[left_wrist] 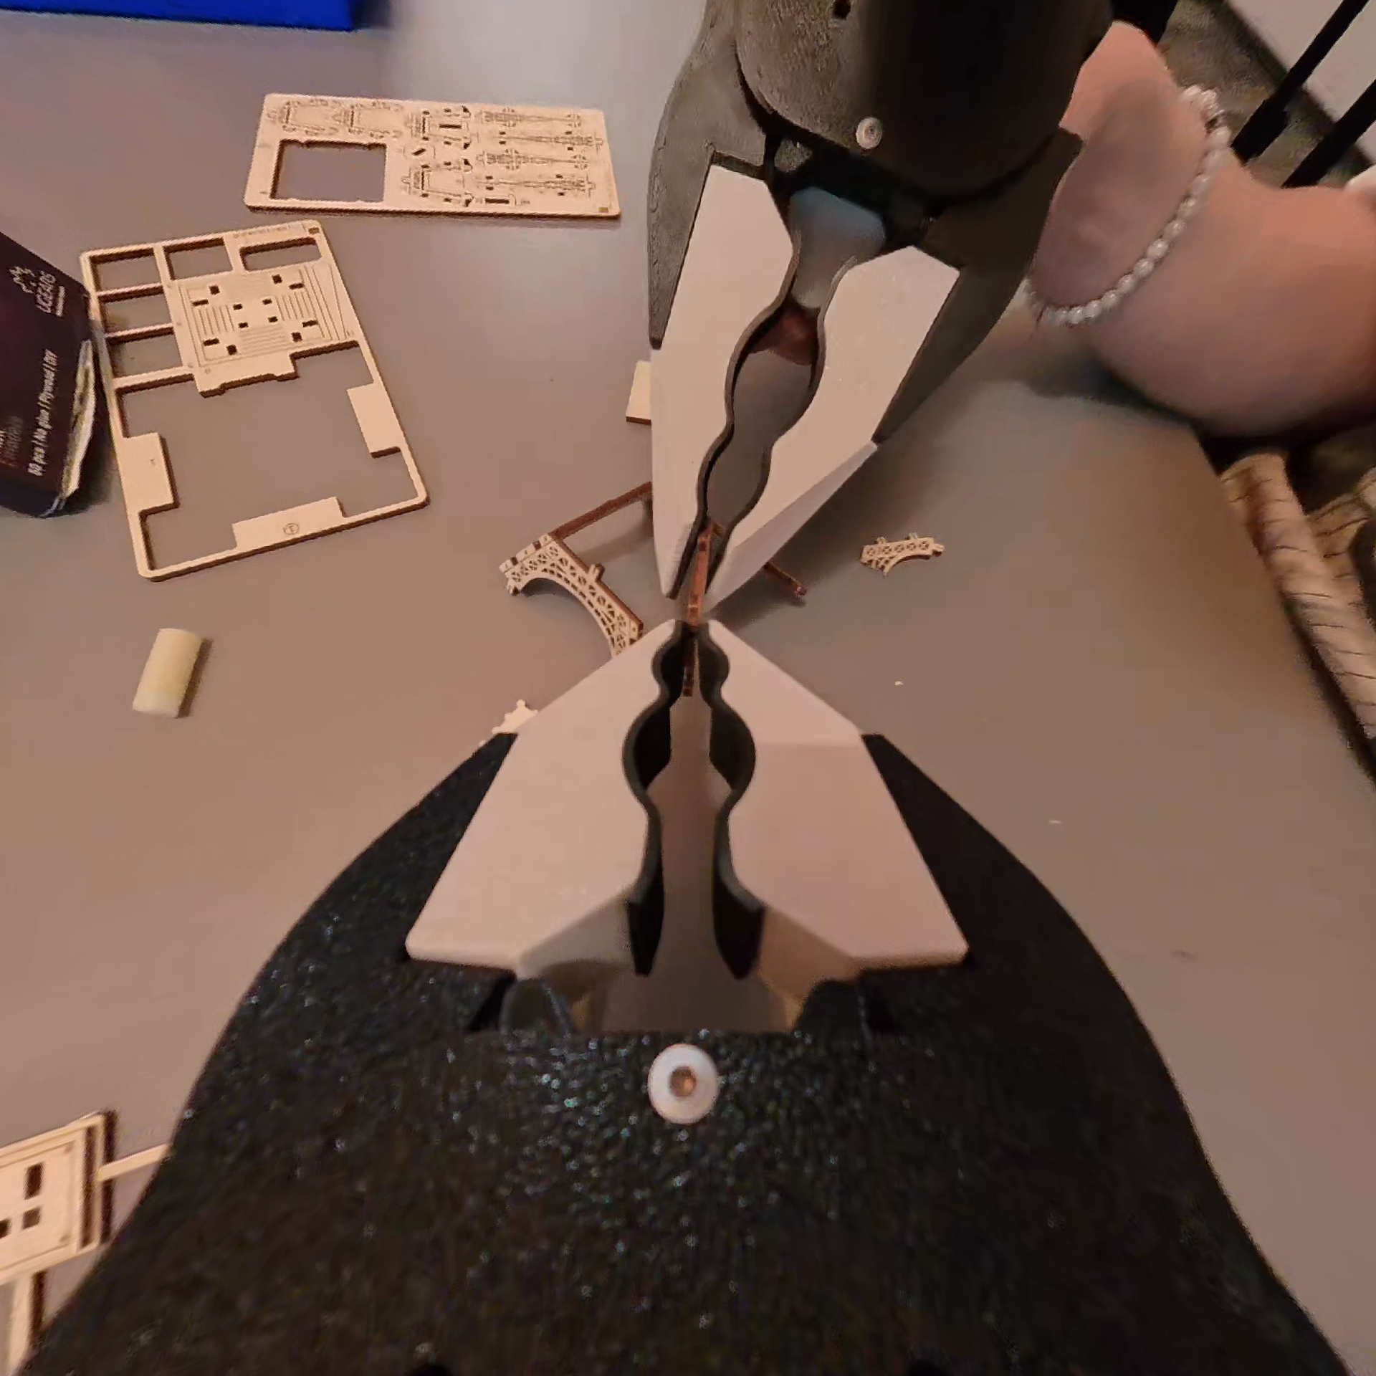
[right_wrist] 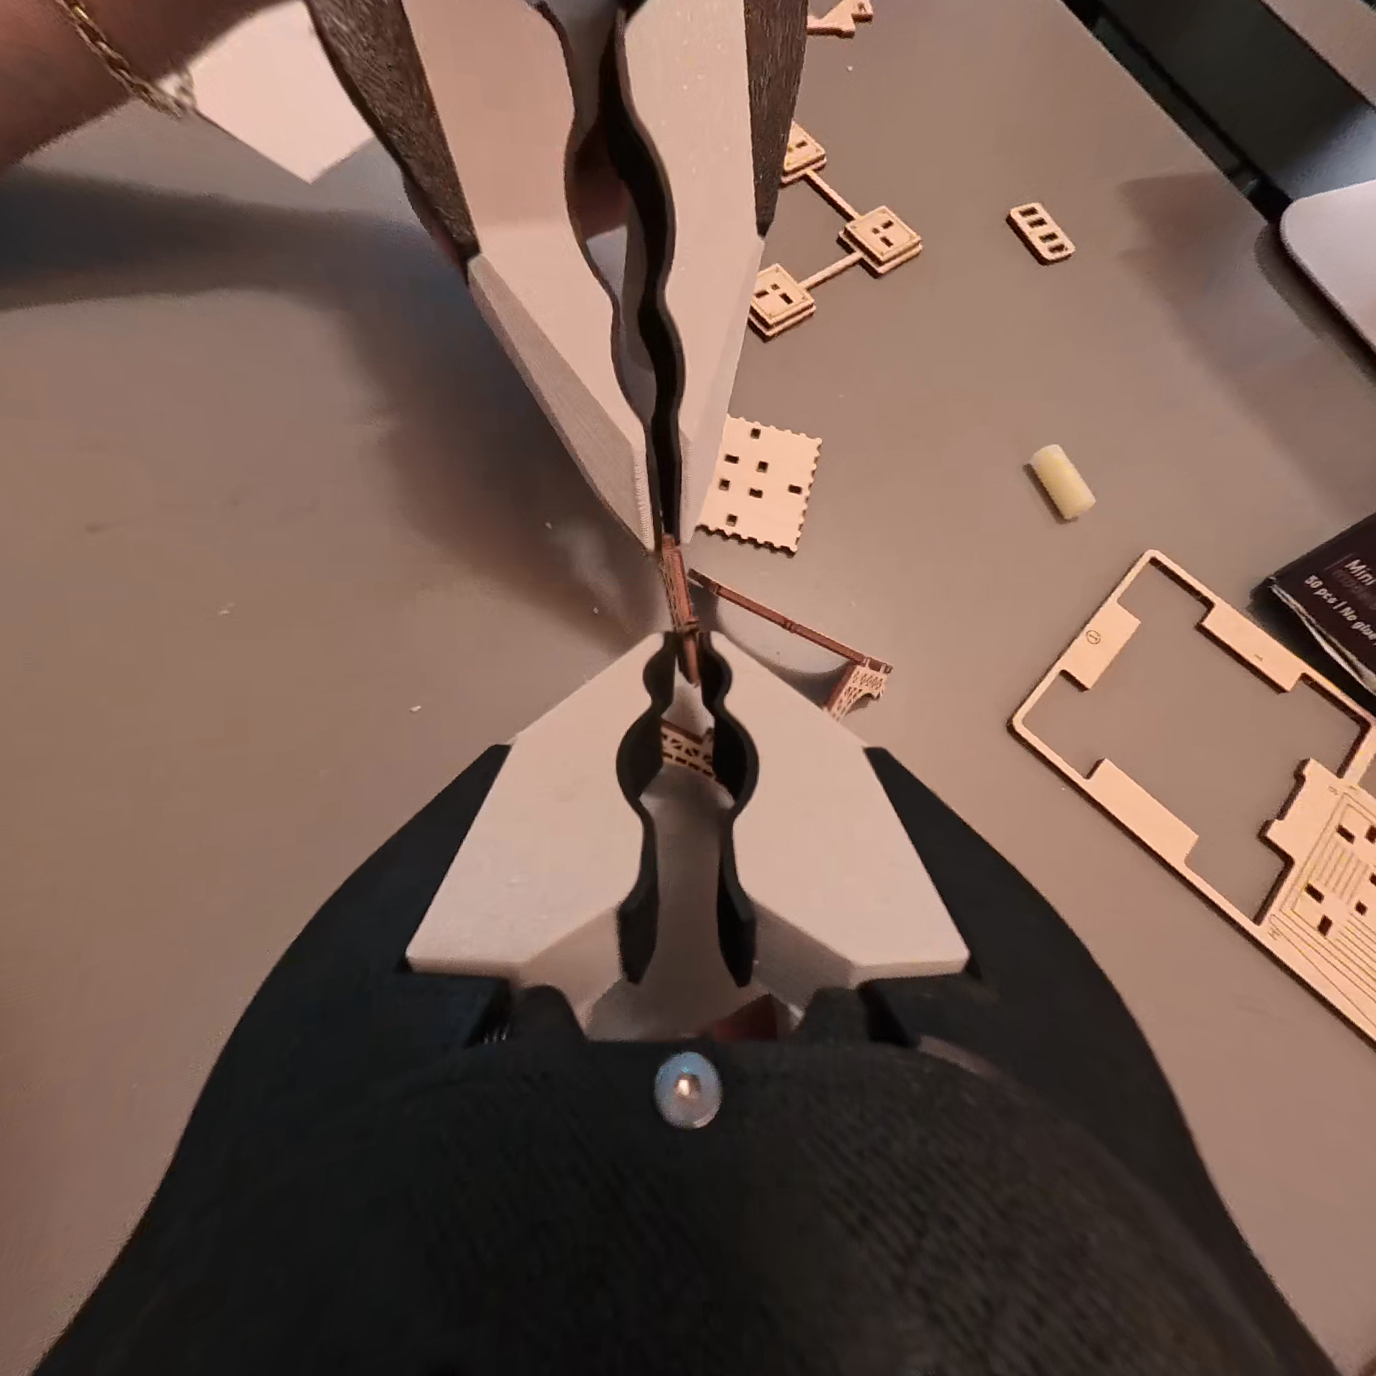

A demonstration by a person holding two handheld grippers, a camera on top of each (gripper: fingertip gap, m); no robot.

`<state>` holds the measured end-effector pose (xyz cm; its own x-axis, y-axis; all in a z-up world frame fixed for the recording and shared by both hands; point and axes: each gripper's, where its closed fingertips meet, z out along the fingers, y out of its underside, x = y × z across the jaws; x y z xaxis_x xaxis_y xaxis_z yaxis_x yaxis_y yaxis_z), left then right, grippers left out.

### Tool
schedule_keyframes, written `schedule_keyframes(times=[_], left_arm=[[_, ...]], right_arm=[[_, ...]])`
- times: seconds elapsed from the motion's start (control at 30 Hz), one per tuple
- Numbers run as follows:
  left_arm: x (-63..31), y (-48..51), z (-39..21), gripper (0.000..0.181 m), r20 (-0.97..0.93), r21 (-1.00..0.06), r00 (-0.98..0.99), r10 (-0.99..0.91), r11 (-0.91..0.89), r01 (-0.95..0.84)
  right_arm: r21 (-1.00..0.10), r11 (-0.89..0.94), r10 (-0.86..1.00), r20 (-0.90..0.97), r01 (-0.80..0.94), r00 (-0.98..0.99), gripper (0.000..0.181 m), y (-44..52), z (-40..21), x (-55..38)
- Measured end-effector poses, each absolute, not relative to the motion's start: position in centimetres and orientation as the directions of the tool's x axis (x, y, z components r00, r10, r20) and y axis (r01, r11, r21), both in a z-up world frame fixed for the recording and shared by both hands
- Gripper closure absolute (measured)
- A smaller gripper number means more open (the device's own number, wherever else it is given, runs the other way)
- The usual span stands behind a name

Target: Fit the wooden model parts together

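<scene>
A thin wooden lattice part [left_wrist: 698,596], seen edge-on, spans between my two grippers above the grey table [left_wrist: 372,819]. My left gripper [left_wrist: 691,633] is shut on its near end. My right gripper [left_wrist: 696,588] comes down from the top and is shut on its far end. In the right wrist view the same part [right_wrist: 679,596] runs from my right gripper [right_wrist: 685,655] up to the left gripper [right_wrist: 663,540]. A lattice arch [left_wrist: 573,588] with a brown strip sits just left of the tips; it also shows in the right wrist view [right_wrist: 856,689].
Two punched wooden sheets [left_wrist: 432,156] [left_wrist: 246,387] and a dark box [left_wrist: 37,372] lie at the far left. A cream cylinder [left_wrist: 170,672] and a small lattice piece [left_wrist: 901,552] lie loose. A holed square plate [right_wrist: 759,484] lies close behind the tips. A person's hand [left_wrist: 1191,260] holds the right gripper. Less than 4 cm separates the two grippers' tips. Between my right fingertips and the small lattice piece [left_wrist: 901,552] there is roughly 9 centimeters.
</scene>
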<state>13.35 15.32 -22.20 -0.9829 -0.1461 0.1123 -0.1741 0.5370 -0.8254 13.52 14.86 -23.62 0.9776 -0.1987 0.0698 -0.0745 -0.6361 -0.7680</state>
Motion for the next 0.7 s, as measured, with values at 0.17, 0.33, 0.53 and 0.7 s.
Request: schedule_keyframes(times=[0.17,0.33,0.53,0.7], left_arm=[[13.3,15.5,-22.9,0.181,0.111,-0.821,-0.984,-0.137,0.545,-0.169],[13.4,15.3,-23.1,0.181,0.079,-0.817,-0.988,-0.134,0.559,-0.142],[14.8,15.7,-23.5,0.160,0.013,-0.803,-0.978,-0.208,0.581,-0.134],[14.7,15.4,-24.1,0.147,0.009,-0.794,-0.979,-0.204,0.593,-0.131]], right_arm=[[-0.789,-0.609,-0.203,0.055,-0.082,0.978,0.173,15.0,-23.2,13.5],[-0.790,-0.606,-0.196,0.043,-0.087,0.980,0.178,15.0,-23.4,13.4],[-0.783,-0.605,-0.226,-0.005,-0.144,0.974,0.181,15.0,-23.6,13.6],[-0.774,-0.578,-0.267,-0.120,-0.258,0.956,0.181,15.0,-23.9,13.6]])
